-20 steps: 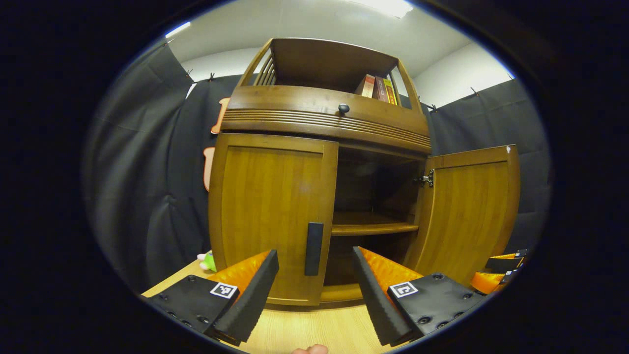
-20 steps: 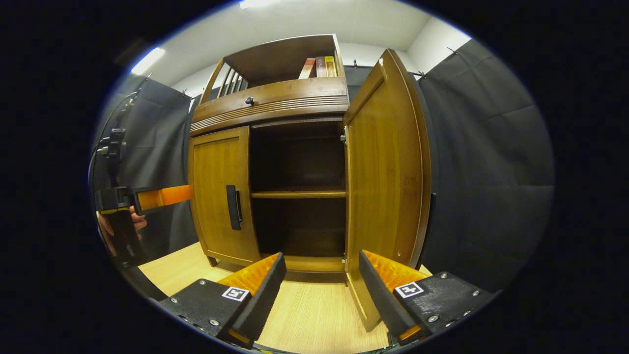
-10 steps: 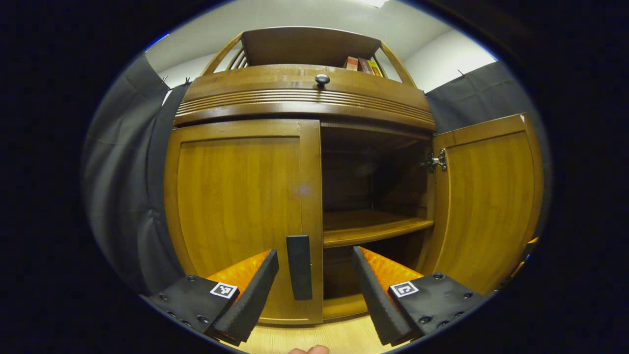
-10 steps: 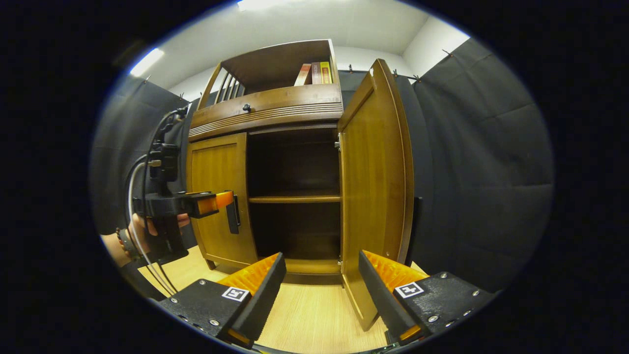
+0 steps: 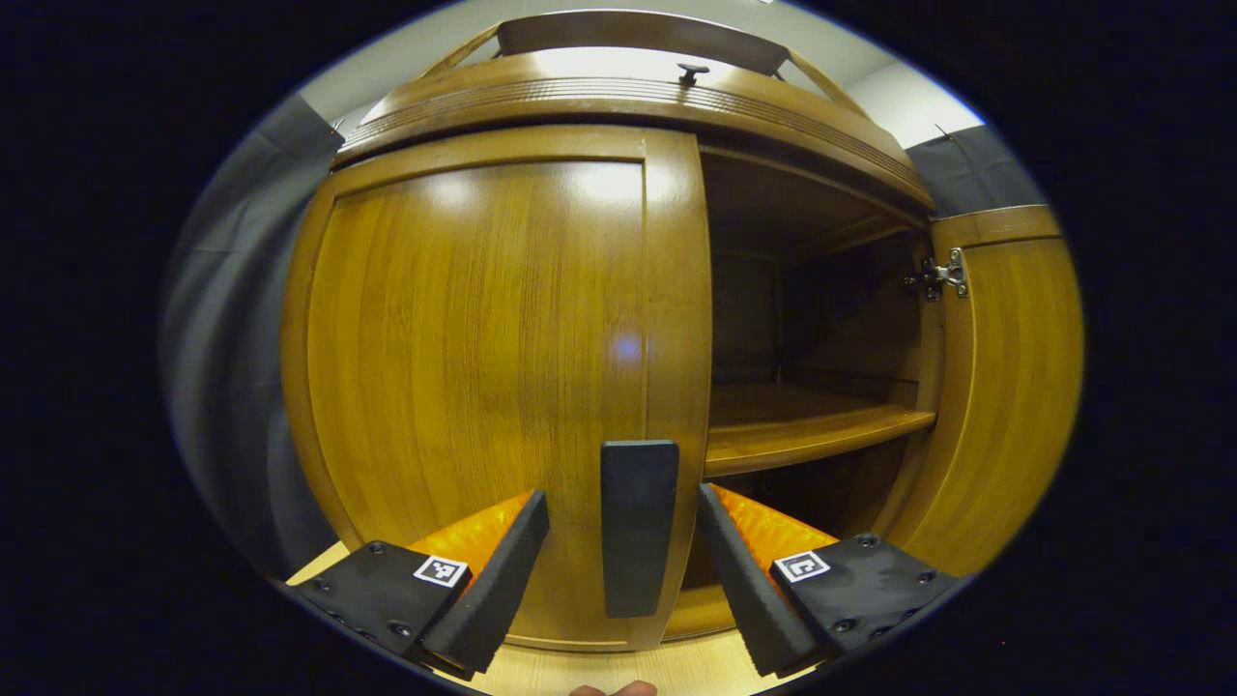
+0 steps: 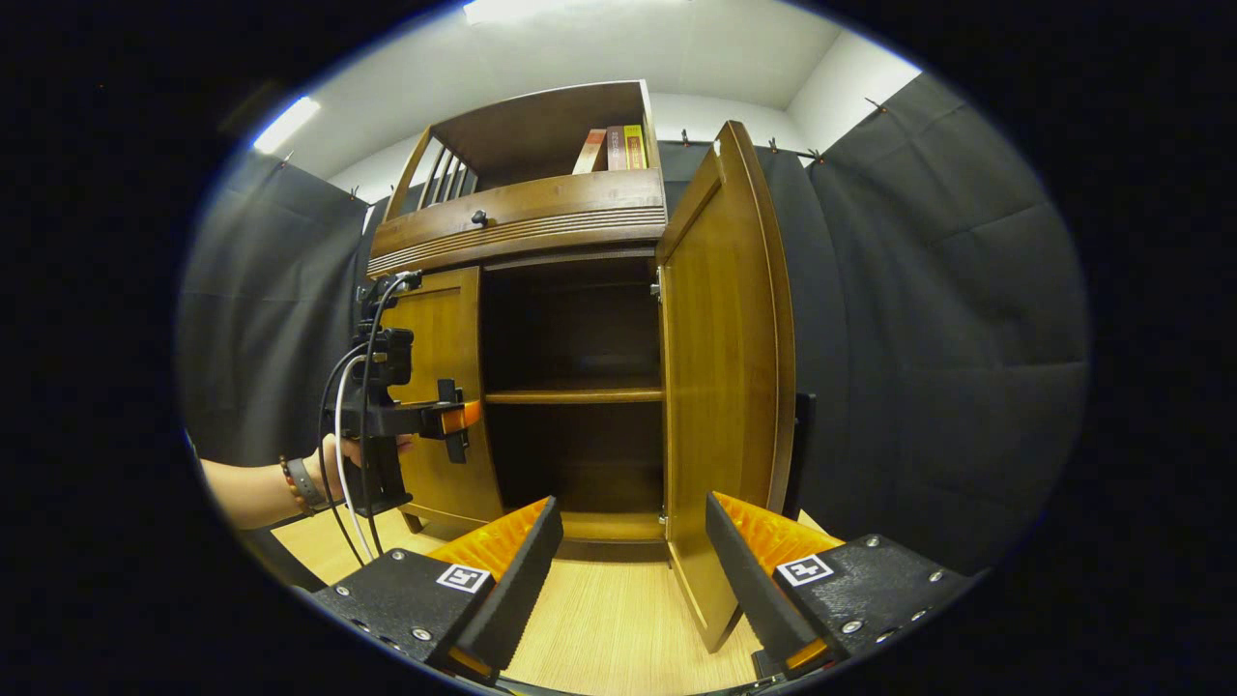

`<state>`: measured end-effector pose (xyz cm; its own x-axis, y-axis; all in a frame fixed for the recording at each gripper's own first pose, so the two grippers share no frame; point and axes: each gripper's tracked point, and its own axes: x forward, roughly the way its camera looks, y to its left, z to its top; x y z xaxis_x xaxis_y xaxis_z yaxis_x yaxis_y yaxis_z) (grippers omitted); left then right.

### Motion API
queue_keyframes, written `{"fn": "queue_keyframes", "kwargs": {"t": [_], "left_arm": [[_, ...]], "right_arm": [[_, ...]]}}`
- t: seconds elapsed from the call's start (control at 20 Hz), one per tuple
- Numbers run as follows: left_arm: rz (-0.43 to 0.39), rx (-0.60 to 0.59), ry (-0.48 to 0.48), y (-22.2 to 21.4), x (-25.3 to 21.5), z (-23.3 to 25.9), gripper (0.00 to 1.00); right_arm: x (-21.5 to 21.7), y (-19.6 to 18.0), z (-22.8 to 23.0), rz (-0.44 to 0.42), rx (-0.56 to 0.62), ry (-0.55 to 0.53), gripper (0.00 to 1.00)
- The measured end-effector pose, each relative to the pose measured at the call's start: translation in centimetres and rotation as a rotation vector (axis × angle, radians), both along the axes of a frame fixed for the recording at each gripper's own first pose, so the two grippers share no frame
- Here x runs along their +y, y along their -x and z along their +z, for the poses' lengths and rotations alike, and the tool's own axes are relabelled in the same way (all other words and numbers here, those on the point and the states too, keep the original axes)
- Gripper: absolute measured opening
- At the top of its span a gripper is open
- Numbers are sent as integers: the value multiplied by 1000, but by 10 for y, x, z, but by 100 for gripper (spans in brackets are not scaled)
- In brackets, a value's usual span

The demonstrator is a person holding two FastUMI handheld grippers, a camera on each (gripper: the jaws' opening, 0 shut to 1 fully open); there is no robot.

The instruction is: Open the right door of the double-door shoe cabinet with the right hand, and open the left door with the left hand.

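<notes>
The wooden shoe cabinet (image 6: 522, 213) has its right door (image 6: 730, 387) swung wide open, and the left door (image 5: 483, 367) is closed. In the left gripper view the dark vertical handle (image 5: 636, 527) of the left door stands between the fingers of my open left gripper (image 5: 623, 570), with a gap on each side. In the right gripper view that left gripper (image 6: 454, 420), held by a hand (image 6: 333, 464), is at the left door's handle. My right gripper (image 6: 633, 570) is open and holds nothing, back from the cabinet, near the open door's lower edge.
Inside the cabinet a wooden shelf (image 6: 575, 394) crosses the dark interior. A drawer with a round knob (image 6: 478, 218) sits above the doors, and books (image 6: 609, 147) stand on the top shelf. Light wooden floor (image 6: 618, 628) lies in front. A metal hinge (image 5: 935, 278) shows on the right door.
My left gripper has moved forward to the left door until the handle stands between its fingers. My right gripper has drawn slightly back; the right door stays open.
</notes>
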<state>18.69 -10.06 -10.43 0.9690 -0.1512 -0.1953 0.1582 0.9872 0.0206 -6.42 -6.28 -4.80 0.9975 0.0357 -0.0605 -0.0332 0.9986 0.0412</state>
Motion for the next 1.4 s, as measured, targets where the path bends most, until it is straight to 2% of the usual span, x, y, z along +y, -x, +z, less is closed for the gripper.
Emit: {"fn": "queue_keyframes", "kwargs": {"t": [0.2, 0.3, 0.5, 0.6, 0.8, 0.85, 1.0, 1.2, 1.4], "left_arm": [[-2, -33, -7, -6, 3, 3, 100], [7, -38, 21, -6, 5, 5, 92], [-5, -37, 31, -5, 3, 4, 90], [-23, -40, 26, -6, -4, 5, 77], [-45, -44, 14, -5, -13, 5, 42], [-43, -35, 22, -7, -14, 4, 43], [-22, -11, 20, -2, -12, 2, 31], [-45, -11, 0, 12, -9, 6, 33], [-63, -3, -22, 41, -2, 11, 33]], "right_arm": [[0, -6, 2, 0, 0, 1, 92], [4, -8, 0, 9, 4, -6, 92], [7, -9, -1, 14, 10, 2, 92], [9, -8, -2, 18, 14, 5, 92], [8, 1, -3, 10, 15, 18, 92], [7, 1, -2, 9, 12, 25, 92], [9, 0, 4, 10, 4, 32, 92], [17, 4, 9, 23, -6, 48, 92], [20, 9, -3, 28, 35, 62, 92]]}}
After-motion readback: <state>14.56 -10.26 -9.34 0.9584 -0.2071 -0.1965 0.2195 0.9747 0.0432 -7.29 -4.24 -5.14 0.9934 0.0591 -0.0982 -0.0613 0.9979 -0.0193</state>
